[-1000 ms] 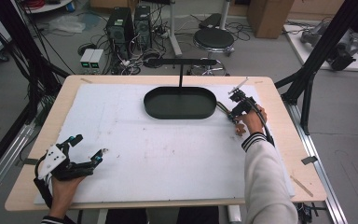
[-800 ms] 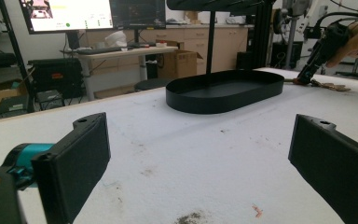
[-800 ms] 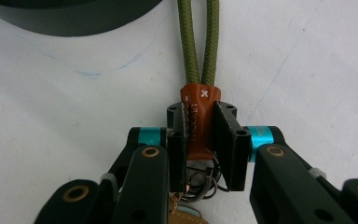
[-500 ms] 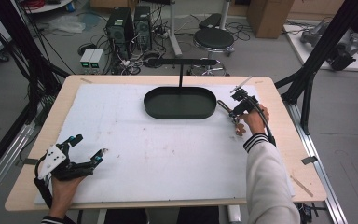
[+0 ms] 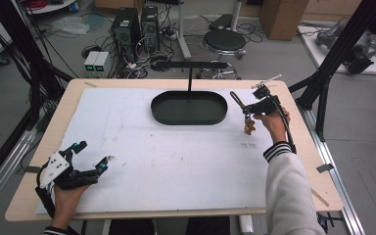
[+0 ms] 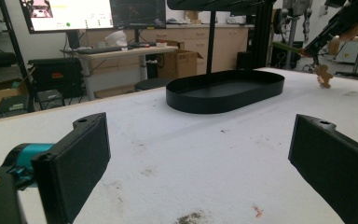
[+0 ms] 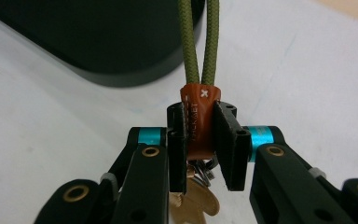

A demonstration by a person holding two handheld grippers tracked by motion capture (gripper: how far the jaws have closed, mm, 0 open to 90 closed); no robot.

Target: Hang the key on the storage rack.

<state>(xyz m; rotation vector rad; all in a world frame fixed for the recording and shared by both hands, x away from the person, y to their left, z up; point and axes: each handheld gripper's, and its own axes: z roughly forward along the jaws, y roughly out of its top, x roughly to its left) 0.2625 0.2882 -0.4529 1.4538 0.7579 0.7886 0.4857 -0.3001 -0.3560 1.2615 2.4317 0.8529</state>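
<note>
My right gripper (image 7: 200, 144) pinches the keychain's brown leather tab (image 7: 199, 122) at frame centre, olive cord loop (image 7: 198, 42) above; my left gripper (image 6: 200, 154) gapes wide, empty, along the bottom.

The high view looks forward and down over the whole white table (image 5: 176, 161), the left gripper view sits low near its surface facing the black tray (image 6: 223, 91) at upper centre (also at top centre of the high view), and the right gripper view looks closely along its jaws
</note>
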